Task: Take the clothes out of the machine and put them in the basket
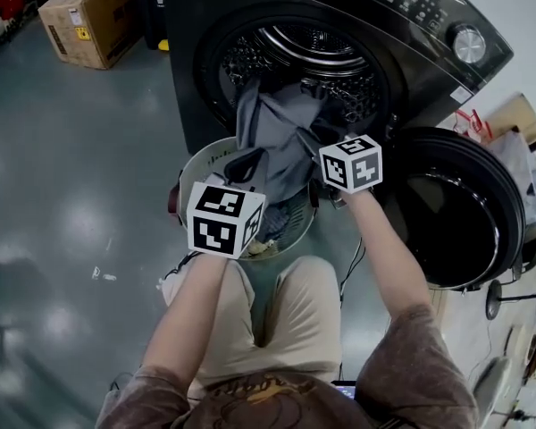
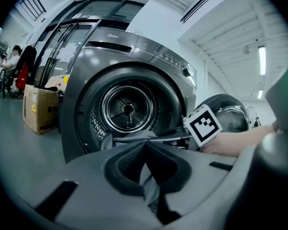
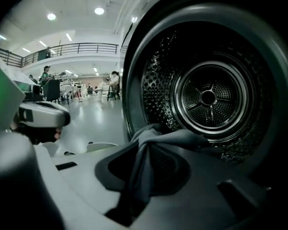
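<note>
Clamped shut on the grey cloth (image 1: 272,132) with left gripper (image 2: 146,153) and right gripper (image 3: 140,164) alike, stretched from drum (image 1: 313,52) down towards basket (image 1: 195,157), straight below, nearer the left.

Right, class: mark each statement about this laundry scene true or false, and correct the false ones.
1. The washing machine has its door shut. False: the door stands swung open, to the right of the drum in the head view.
2. The right tool is clamped on the grey garment. True.
3. The garment lies wholly inside the drum. False: it hangs out of the opening, down over the basket.
4. A cardboard box stands on the floor to the machine's left in the head view. True.
5. The left tool is open and empty. False: it is shut on the garment.
</note>
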`<state>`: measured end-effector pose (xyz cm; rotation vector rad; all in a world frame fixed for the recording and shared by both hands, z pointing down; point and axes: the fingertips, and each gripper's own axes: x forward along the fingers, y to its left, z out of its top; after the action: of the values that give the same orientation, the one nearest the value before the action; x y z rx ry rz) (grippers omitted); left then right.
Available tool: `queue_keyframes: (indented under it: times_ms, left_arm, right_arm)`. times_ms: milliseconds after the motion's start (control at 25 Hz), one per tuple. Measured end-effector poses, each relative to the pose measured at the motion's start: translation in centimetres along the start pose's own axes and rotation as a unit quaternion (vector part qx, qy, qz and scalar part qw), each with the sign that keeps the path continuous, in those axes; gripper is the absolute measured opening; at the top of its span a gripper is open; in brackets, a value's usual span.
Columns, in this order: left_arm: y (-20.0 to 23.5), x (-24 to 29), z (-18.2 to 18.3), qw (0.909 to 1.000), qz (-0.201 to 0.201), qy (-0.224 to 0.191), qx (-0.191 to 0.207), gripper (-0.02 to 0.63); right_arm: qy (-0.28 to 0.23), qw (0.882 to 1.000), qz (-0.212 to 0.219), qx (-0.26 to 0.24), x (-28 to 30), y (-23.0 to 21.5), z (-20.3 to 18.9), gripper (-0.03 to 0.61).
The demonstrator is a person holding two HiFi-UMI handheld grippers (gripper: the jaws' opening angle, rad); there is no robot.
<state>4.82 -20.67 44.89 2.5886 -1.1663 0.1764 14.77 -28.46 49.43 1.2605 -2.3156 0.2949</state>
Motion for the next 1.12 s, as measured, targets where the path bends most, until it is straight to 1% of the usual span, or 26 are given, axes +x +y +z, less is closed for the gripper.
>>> queue_keyframes:
  times_ms: [160,240,360,440,640,760,840,920,1000,1120]
  left_arm:
    - [-0.2,-0.2,0.1,1.0000,0.005,-0.001,0.004,0.003]
    - [-0.2,-0.3,0.2,0.9999,0.008,-0.002,0.008,0.003]
    - [0.1,-0.4,0.3,0.9998,0.017,-0.005,0.008,0.003]
    - [0.2,-0.5,0.3,0.9997,0.022,-0.006,0.007,0.003]
    - [0.0,-0.5,0.4,0.9996,0.024,-0.005,0.011,0.003]
    - [0.0,-0.7,0.4,0.9996,0.027,-0.006,0.012,0.003]
    - [0.2,-0.9,0.5,0.9995,0.030,-0.007,0.010,0.003]
    - [0.4,-1.0,0.5,0.9994,0.032,-0.008,0.007,0.003]
    - [0.2,-1.1,0.5,0.9995,0.031,-0.008,0.006,0.003]
    - [-0.1,-1.2,0.5,0.9995,0.028,-0.007,0.009,0.003]
  right_arm:
    - [-0.011,0.999,0.035,0.003,-2.0,3.6,-0.7,0.054]
    - [-0.014,0.999,0.046,-0.002,-2.9,5.3,-1.1,0.054]
    - [-0.013,0.998,0.058,-0.012,-4.0,7.7,-1.9,0.054]
    - [-0.008,0.997,0.076,-0.015,-4.6,9.5,-2.6,0.053]
    - [0.004,0.991,0.128,-0.043,-6.2,13.5,-3.7,0.053]
    - [0.006,0.986,0.161,-0.029,-7.4,15.2,-3.8,0.054]
    - [0.006,0.984,0.176,-0.028,-7.9,15.9,-4.0,0.054]
    - [0.002,0.985,0.171,-0.028,-7.9,15.7,-4.3,0.060]
    - [0.000,0.989,0.148,-0.022,-7.6,14.6,-4.5,0.076]
    - [0.002,0.995,0.097,-0.014,-7.3,12.5,-4.5,0.160]
